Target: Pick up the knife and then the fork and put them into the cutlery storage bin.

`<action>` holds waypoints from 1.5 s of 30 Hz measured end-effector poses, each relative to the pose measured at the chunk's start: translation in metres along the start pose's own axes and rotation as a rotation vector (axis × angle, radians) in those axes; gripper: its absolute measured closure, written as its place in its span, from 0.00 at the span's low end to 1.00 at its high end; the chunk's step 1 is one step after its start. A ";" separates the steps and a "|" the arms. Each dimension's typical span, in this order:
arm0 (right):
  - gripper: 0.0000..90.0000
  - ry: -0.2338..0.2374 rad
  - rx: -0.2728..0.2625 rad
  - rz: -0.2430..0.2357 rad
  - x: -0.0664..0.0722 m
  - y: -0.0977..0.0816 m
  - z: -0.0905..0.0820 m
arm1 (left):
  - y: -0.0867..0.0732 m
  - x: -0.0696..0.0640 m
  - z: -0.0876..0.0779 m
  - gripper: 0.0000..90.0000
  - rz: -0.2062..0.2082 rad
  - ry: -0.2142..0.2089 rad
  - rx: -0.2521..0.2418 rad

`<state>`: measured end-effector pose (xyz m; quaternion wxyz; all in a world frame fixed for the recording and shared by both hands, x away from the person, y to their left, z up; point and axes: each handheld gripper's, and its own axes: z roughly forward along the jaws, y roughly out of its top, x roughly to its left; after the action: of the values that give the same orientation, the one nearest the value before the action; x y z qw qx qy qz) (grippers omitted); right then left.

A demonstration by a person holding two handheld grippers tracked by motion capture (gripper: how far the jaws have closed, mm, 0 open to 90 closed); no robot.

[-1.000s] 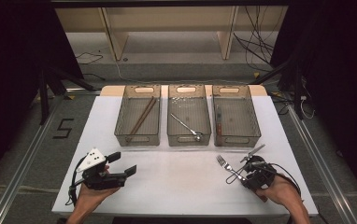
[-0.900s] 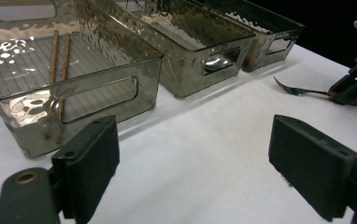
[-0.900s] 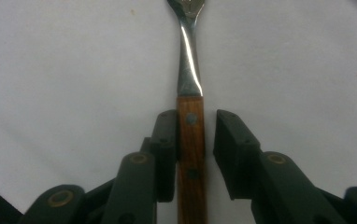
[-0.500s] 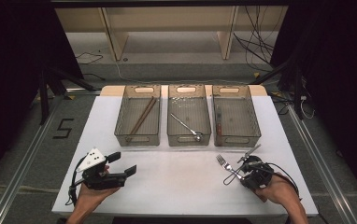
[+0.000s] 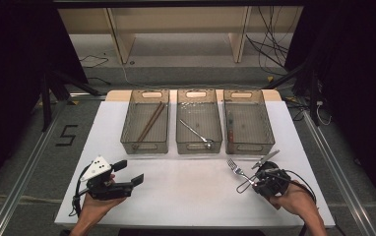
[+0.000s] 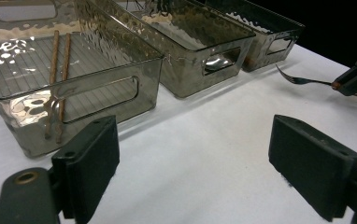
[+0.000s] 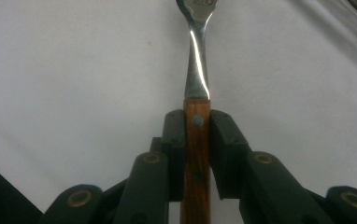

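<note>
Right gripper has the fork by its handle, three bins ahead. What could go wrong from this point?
1. The right gripper clamps only the wooden handle of the fork, so the long metal end overhangs and may pivot or slip in transit.
2. The right bin already holds a utensil along its left wall; a dropped fork could land across it.
3. Chopsticks and a spoon fill the other bins; a wrong bin would mix the sorting.

Three clear ribbed plastic bins [image 5: 145, 129] [image 5: 199, 127] [image 5: 249, 127], two brown wooden chopsticks [image 5: 149, 122], one silver metal spoon [image 5: 196, 134], one wooden-handled steel fork [image 5: 240, 173], two black two-jaw grippers [image 5: 129, 172] [image 5: 256, 174].
</note>
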<state>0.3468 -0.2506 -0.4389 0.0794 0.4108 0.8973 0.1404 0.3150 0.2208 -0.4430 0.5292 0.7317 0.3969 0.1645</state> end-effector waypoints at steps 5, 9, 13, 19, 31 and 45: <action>0.86 0.000 -0.023 0.002 -0.001 0.001 -0.003 | 0.000 0.000 0.000 0.18 0.002 0.000 -0.001; 0.86 0.003 -0.060 0.004 -0.002 0.003 -0.007 | 0.000 0.000 0.000 0.18 0.006 0.001 0.003; 0.86 0.002 -0.082 0.007 -0.003 0.007 -0.012 | 0.000 0.000 0.000 0.18 0.003 0.001 0.000; 0.86 0.007 -0.099 0.000 -0.003 0.014 -0.015 | 0.000 0.000 0.000 0.18 0.004 0.002 0.001; 0.86 0.005 -0.128 -0.009 -0.004 0.025 -0.018 | 0.000 0.000 0.000 0.18 0.004 0.003 -0.003; 0.86 0.002 -0.181 -0.009 -0.002 0.041 -0.021 | 0.000 0.000 -0.001 0.18 0.004 0.004 -0.005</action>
<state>0.3725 -0.2305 -0.4056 0.1162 0.3976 0.8829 0.2211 0.3147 0.2212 -0.4428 0.5301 0.7307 0.3960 0.1679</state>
